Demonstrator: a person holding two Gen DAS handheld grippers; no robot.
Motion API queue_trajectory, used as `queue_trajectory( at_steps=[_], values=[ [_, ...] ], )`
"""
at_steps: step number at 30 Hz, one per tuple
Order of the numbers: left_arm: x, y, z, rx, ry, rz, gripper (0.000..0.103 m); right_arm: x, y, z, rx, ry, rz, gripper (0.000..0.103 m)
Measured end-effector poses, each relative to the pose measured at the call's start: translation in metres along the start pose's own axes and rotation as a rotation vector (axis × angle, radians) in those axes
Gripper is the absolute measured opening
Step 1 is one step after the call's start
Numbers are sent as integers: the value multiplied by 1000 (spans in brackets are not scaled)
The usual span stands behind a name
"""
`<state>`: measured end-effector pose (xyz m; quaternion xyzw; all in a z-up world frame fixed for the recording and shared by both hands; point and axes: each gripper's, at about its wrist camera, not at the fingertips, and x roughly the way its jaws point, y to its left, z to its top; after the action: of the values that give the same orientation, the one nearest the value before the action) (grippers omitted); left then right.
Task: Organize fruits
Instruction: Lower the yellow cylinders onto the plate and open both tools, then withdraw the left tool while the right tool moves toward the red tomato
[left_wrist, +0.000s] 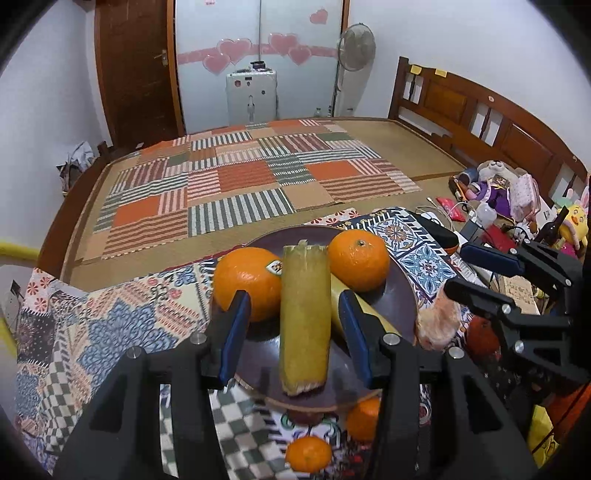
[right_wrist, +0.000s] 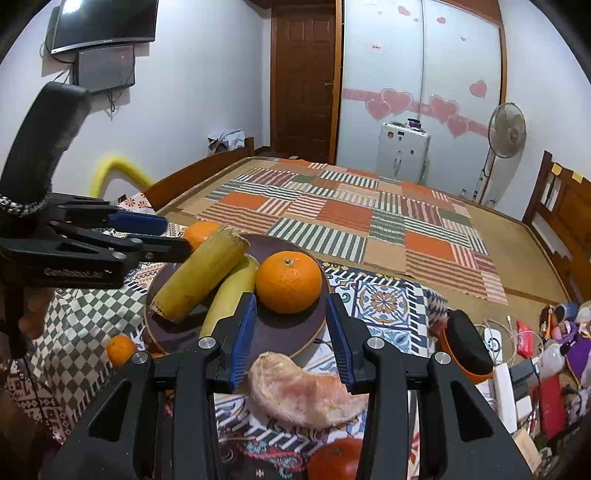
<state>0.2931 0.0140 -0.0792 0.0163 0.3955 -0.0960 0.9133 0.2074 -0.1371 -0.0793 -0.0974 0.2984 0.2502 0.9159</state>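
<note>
- The plate (left_wrist: 402, 295) sits on patterned cloths at the bed's near edge; it serves as the collecting spot, so the fruit is piled there rather than left loose on the cloths.
- On it are two oranges (left_wrist: 248, 283), a cut cane (left_wrist: 304, 321) and a banana (right_wrist: 231, 291), the cane lying across the middle and leaning on the banana, with an orange on each side.
- The left tongs (left_wrist: 291, 336) hang just over the cane with the jaws standing apart on either side of it and the blue pads clear of its skin. Nothing is gripped; to my eye the cane has been set down and let go.
- The right tongs (right_wrist: 290, 338) hover at the plate's near rim, jaws parted and empty. The pink pomelo wedge (right_wrist: 306, 391) lies on the cloth right below them, outside the plate, and looks like the likely next pick.
- Three small mandarins (left_wrist: 308, 454) also wait on the cloth off the plate's near side, plus a red fruit (right_wrist: 336, 461) nearest of all, maybe a tomato.
- The bed's right edge is crowded with toys (left_wrist: 495, 184) and cables, which explains why the work stays on the cloths.
- I judge the job partway through: four pieces plated, several left.
</note>
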Motion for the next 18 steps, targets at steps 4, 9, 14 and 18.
queue_trajectory(
  at_steps=[4, 9, 14, 18],
  values=[
    [-21, 1, -12, 0, -19, 16, 49, -13, 0, -3, 7, -6, -16, 37],
    [-39, 1, -28, -8, -25, 16, 49, -28, -1, -12, 5, -5, -44, 39],
    [-56, -3, -49, -6, -31, 27, 49, -41, -2, -29, 12, 0, -84, 44],
    [-60, -10, -71, -11, -19, 31, 49, -52, -7, -43, 40, 5, -96, 45]
  ],
)
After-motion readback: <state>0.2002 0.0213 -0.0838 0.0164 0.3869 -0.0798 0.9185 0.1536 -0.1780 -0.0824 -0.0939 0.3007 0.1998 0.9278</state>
